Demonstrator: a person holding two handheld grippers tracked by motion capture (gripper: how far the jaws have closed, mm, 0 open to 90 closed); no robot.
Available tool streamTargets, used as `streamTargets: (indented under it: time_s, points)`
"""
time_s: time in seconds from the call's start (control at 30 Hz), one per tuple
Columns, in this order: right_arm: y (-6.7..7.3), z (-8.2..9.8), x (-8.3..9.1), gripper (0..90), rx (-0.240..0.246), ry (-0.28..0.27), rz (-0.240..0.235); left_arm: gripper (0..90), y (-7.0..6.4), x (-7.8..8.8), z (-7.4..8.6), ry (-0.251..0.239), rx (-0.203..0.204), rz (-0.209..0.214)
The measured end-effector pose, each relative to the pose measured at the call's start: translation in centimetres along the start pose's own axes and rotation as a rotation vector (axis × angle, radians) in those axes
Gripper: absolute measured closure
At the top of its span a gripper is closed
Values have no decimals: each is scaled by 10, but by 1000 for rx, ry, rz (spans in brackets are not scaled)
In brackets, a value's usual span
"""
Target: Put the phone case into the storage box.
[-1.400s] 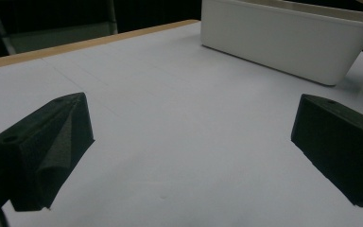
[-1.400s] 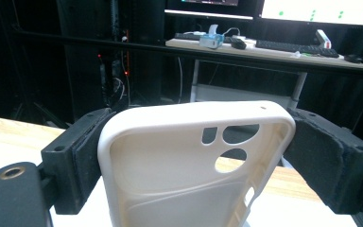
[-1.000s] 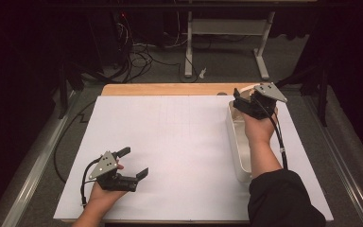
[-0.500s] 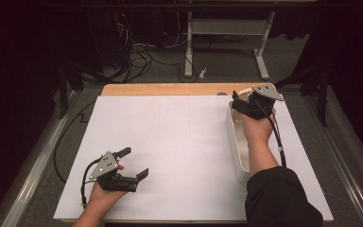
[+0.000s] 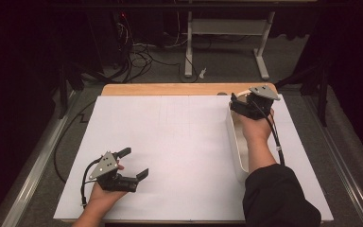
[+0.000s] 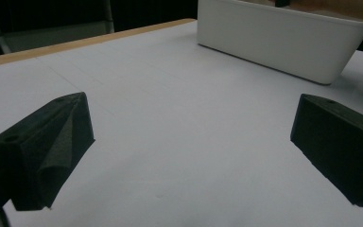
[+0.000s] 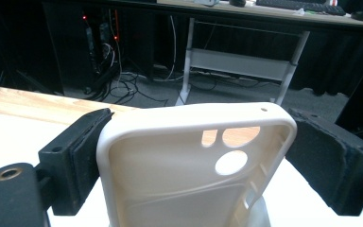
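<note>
My right gripper [image 5: 237,102] hovers over the far end of a long white bin [image 5: 237,142] at the table's right side. In the right gripper view its jaws [image 7: 201,118] press on both long edges of a white phone case [image 7: 170,161], open side facing the camera, camera cut-outs near the top. My left gripper [image 5: 134,162] rests low near the table's front left, jaws wide apart. The left gripper view shows its fingers [image 6: 52,146] spread with bare white surface between them and the bin [image 6: 283,42] farther off.
A white sheet [image 5: 170,137] covers the table, with a wooden strip [image 5: 170,89] along the far edge. Beyond it are a dark floor, cables [image 5: 142,54] and a white desk frame [image 5: 227,33].
</note>
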State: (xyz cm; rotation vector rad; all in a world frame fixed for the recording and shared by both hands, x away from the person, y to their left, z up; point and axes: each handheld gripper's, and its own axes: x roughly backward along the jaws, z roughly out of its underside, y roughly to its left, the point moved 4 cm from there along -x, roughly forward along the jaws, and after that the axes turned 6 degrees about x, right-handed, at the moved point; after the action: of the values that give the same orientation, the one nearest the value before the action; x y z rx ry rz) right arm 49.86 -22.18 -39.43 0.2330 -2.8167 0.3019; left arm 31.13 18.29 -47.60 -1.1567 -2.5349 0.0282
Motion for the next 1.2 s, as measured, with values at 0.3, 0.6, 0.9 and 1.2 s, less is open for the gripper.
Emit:
streamTargets:
  time_s: [0.3,0.6,0.9,1.2]
  points:
    - [2,-1,-3,110,2,-4,6,13,0,0,0,0,1,1]
    - [5,-5,-8,109,11,15,4,13,0,0,0,0,2,4]
    - [5,-6,-12,109,4,18,10,13,0,1,0,-2,1,6]
    - [5,-6,-16,108,3,13,25,17,-1,1,0,-1,0,10]
